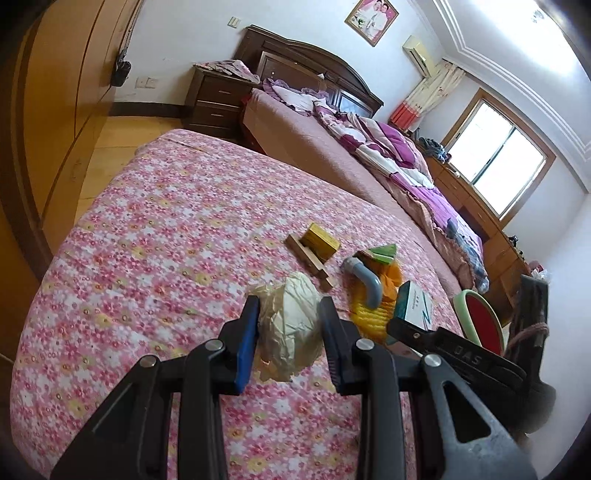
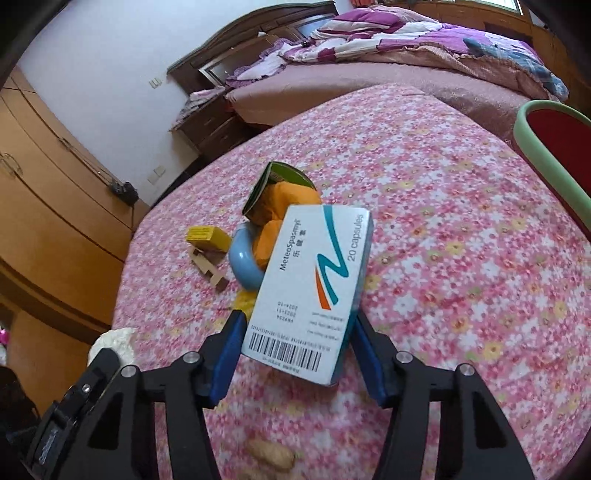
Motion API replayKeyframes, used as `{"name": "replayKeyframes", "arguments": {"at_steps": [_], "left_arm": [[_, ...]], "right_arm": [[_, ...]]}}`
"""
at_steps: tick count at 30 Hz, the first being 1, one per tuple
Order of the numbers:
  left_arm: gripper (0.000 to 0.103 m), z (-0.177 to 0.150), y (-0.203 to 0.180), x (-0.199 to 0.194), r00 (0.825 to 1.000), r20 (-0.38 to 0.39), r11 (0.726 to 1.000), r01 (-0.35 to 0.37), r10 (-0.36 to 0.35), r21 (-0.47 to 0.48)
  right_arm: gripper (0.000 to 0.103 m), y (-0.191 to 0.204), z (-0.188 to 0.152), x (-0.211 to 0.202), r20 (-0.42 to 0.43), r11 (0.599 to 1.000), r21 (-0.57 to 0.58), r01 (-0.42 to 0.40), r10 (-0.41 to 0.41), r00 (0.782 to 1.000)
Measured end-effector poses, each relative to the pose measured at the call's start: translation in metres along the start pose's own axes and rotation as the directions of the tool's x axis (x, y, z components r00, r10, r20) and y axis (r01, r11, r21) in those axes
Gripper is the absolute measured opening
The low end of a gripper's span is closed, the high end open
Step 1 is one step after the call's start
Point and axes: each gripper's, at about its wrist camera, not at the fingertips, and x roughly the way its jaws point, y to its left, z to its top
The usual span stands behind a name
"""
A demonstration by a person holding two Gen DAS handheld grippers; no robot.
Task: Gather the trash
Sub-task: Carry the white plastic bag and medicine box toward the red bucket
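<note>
While the paper wad (image 1: pixel 291 325) is clamped by the left hand-held gripper (image 1: pixel 290 314), a capsule box (image 2: pixel 314 291) is gripped by the right hand-held gripper (image 2: pixel 295 328) over the bed (image 2: pixel 461 258).

Two grippers (image 1: pixel 290 332) (image 2: pixel 295 354), each with two blue-padded fingers (image 1: pixel 246 339). On the flowered surface (image 1: pixel 166 221): one crumpled paper ball (image 1: pixel 291 325), one white medicine box (image 2: pixel 314 288), one small yellow box (image 1: pixel 320 242), one wooden piece (image 1: pixel 308 264), one grey pipe elbow (image 1: pixel 364 282), one green carton (image 1: pixel 382 253), one heap of orange and yellow wrapping (image 1: pixel 373 314) and one peanut (image 2: pixel 271 456). One red bin with a green rim (image 1: pixel 480 321) at the edge. Beyond, one bed (image 1: pixel 332 155), one nightstand (image 1: pixel 216 103), one window (image 1: pixel 495 151) and one framed picture (image 1: pixel 371 18).
</note>
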Motion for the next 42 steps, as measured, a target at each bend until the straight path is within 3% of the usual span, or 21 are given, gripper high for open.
{"name": "replayKeyframes", "arguments": {"at_steps": [14, 29, 37, 42], "left_arm": [[0.033, -0.013, -0.049, -0.017, 0.999, -0.006, 0.997, 0.038, -0.038, 0.073], [0.033, -0.025, -0.148, -0.006, 0.983, -0.107, 0.957, 0.168, -0.147, 0.235], [0.033, -0.031, -0.210, 0.014, 0.974, -0.146, 0.930, 0.209, -0.171, 0.304], [0.033, -0.039, -0.248, 0.038, 0.959, -0.211, 0.905, 0.254, -0.190, 0.341]], "right_arm": [[0.060, -0.034, -0.011, -0.067, 0.073, 0.992, -0.011, -0.125, 0.125, 0.989], [0.060, -0.117, -0.004, -0.148, 0.253, 0.993, 0.046, -0.113, 0.098, 0.962], [0.060, -0.168, 0.010, -0.163, 0.295, 0.992, 0.087, -0.097, 0.067, 0.953], [0.060, -0.198, 0.016, -0.170, 0.303, 0.993, 0.099, -0.059, 0.027, 0.953]]}}
